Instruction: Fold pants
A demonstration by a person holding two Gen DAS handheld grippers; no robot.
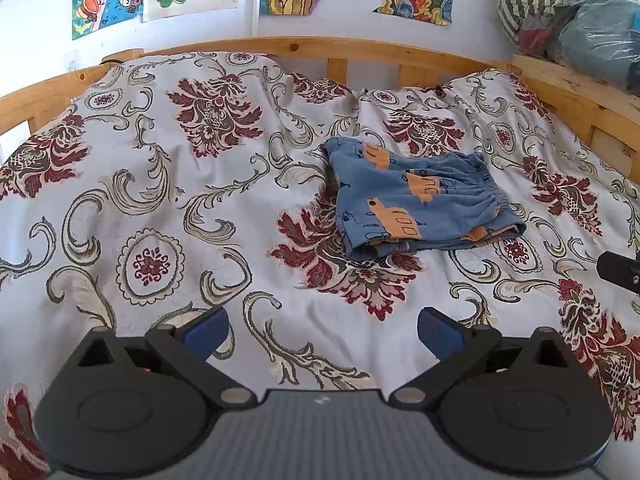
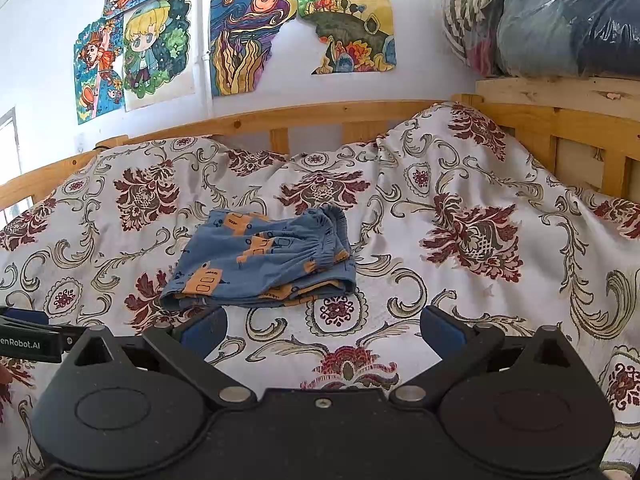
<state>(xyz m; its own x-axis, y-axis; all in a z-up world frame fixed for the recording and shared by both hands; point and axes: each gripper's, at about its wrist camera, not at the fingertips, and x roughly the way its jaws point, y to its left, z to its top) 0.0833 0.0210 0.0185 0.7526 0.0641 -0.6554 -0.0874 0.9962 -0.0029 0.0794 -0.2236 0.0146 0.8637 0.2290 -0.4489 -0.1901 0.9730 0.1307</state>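
Left gripper [image 1: 322,330]: black two-finger tool with blue pads, jaws spread wide, nothing between them, hovering over the bedspread.
Right gripper [image 2: 323,330]: same black build with blue pads, jaws spread wide and empty, near the pants' front edge.
Pants: small blue fabric pants with orange vehicle print [image 1: 420,204], folded into a compact bundle, elastic waistband toward the right, lying flat on the bed, apart from both grippers.
Bedspread: pale cloth with dark red floral and grey scroll pattern [image 1: 168,184], rumpled, covering the bed.
Bed frame: light wooden slatted rail [image 2: 316,114] behind the bedspread.
Wall: colourful drawings [image 2: 252,36] pinned above the rail.
Far right: plastic-wrapped bundle of textiles [image 2: 560,16] on a wooden ledge.
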